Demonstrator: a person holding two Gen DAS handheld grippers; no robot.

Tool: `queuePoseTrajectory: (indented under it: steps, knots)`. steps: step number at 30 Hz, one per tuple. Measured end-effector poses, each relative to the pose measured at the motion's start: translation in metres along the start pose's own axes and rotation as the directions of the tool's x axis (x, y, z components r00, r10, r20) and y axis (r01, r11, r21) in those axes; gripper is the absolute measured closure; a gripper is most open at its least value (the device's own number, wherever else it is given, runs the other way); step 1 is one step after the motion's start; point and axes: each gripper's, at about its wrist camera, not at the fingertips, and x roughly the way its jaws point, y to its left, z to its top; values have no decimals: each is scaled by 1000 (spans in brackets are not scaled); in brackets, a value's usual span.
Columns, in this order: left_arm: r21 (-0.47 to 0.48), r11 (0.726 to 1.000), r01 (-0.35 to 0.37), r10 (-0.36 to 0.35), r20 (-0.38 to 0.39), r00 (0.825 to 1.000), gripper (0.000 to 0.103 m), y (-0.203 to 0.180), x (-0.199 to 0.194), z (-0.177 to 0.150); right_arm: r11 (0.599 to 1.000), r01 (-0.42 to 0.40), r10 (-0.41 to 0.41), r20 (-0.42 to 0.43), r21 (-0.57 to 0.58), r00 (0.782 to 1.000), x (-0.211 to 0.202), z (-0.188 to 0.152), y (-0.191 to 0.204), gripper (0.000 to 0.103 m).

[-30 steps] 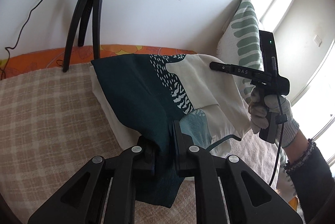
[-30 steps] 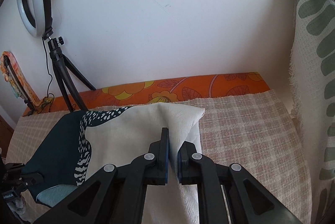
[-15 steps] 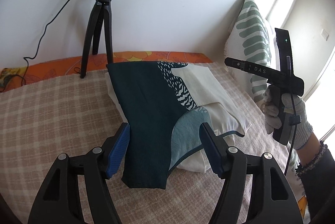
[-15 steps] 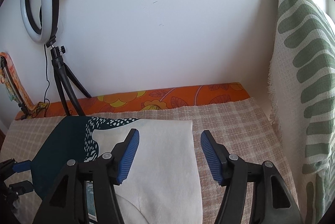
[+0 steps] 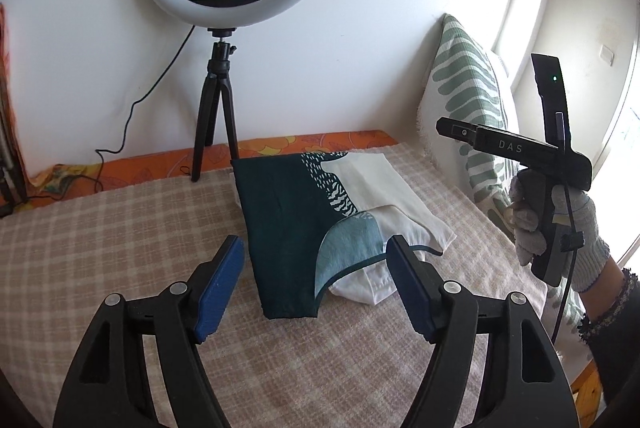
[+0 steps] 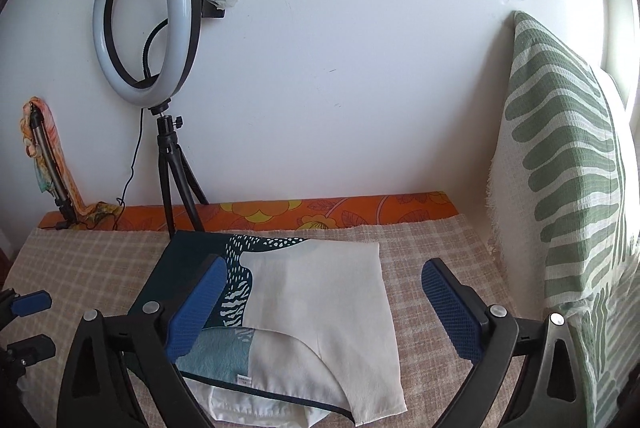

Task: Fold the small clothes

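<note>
— While both grippers hang above it, where does the folded garment lie?
— Flat on the checked bed cover, near the ring light tripod and the leaf-patterned pillow. White cloth peeks out under its near edge; perhaps it is a second piece, I cannot tell.
— The left gripper?
— Its jaws are opening, nothing between them.
— The right gripper?
— Also opening, empty, above the cream part. From the left wrist view a gloved hand holds it, and the frame edge cuts off the sleeve.
</note>
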Motion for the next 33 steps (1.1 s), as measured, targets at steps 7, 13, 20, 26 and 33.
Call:
queuePoseTrajectory:
  steps: [7, 13, 20, 26, 33]
  knots:
    - [23, 1000, -18, 16, 61, 998, 23, -5, -56, -12, 1000, 6, -7, 40, 18, 999, -57, -12, 23, 1]
    - [58, 998, -27, 21, 96, 995, 22, -9, -97, -31, 999, 10, -12, 70, 35, 997, -100, -33, 45, 0]
    - [118, 991, -66, 49, 138, 989, 20, -13, -137, -56, 999, -12, 8, 76, 43, 997, -136, -61, 77, 0]
    - [119, 990, -78, 60, 147, 987, 19, -6, -157, -76, 998, 36, -40, 89, 44, 995, -157, -87, 101, 0]
    - [128, 984, -125, 105, 148, 983, 17, -1, -168, -96, 995, 55, -61, 85, 77, 994, -164, -111, 112, 0]
